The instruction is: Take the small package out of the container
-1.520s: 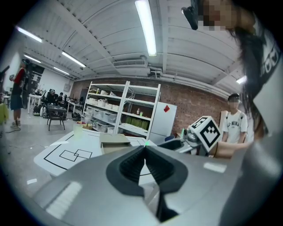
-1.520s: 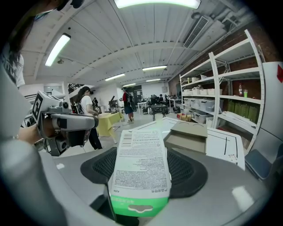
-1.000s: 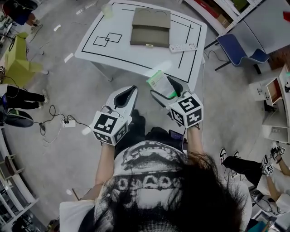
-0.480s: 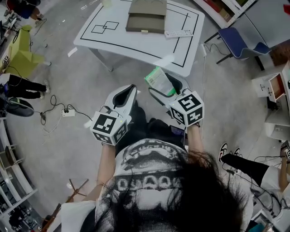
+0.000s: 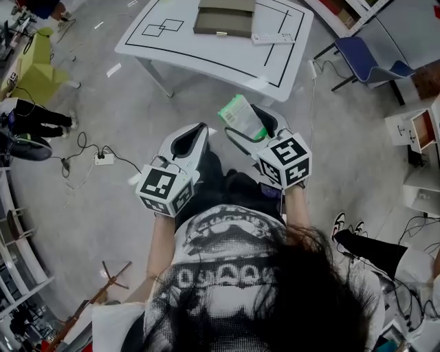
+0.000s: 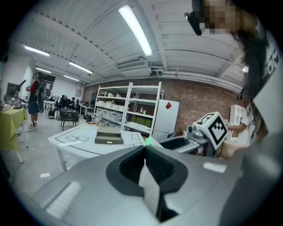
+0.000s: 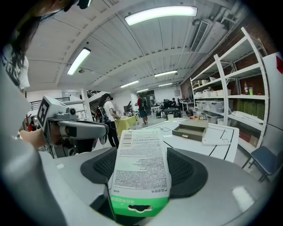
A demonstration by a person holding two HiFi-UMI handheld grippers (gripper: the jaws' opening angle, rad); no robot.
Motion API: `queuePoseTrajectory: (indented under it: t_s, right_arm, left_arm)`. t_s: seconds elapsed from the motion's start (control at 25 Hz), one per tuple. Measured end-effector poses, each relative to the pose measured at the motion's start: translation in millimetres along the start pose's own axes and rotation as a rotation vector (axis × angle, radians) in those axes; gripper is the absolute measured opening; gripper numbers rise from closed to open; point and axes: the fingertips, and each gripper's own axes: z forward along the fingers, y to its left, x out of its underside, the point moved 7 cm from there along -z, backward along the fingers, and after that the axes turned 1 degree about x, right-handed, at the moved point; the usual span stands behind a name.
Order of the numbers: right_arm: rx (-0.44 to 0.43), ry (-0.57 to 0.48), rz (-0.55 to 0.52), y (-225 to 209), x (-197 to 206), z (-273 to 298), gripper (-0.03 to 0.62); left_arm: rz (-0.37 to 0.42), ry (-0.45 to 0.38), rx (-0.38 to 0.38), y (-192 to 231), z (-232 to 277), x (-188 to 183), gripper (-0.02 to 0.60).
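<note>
The right hand-held gripper (image 5: pixel 253 129) pinches the small package (image 5: pixel 238 113), apparently to carry it well away from the container (image 5: pixel 223 22) on the worktop (image 5: pixel 206 58) at twelve o'clock. The left hand-held gripper (image 5: pixel 195 132) is pressed together, empty.

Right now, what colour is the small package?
The small package is white, green-ended; right gripper view.

Two grippers are counted: left gripper (image 5: pixel 197 130) and right gripper (image 5: pixel 258 120). One package (image 5: pixel 240 117), one table (image 5: pixel 206 49), one container (image 5: pixel 223 20) (flat, drab), one remote (image 5: pixel 273 38) and one chair (image 5: pixel 364 55) are seen.
</note>
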Motion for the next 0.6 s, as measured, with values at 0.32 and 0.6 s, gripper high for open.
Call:
queuePoseTrajectory:
  t_s: [0.32,0.6]
  right_arm:
    - [-0.003,-0.007,-0.018,8.4,1.9,-7.1,0.365]
    - [0.004,-0.007,-0.023,10.7,0.4,-9.3,0.365]
  left_arm:
    - [0.011,-0.009,0.007,-6.9,-4.6,1.3,0.0]
    - [0.016,-0.011,0.022,-8.8,-4.7,0.2,0.0]
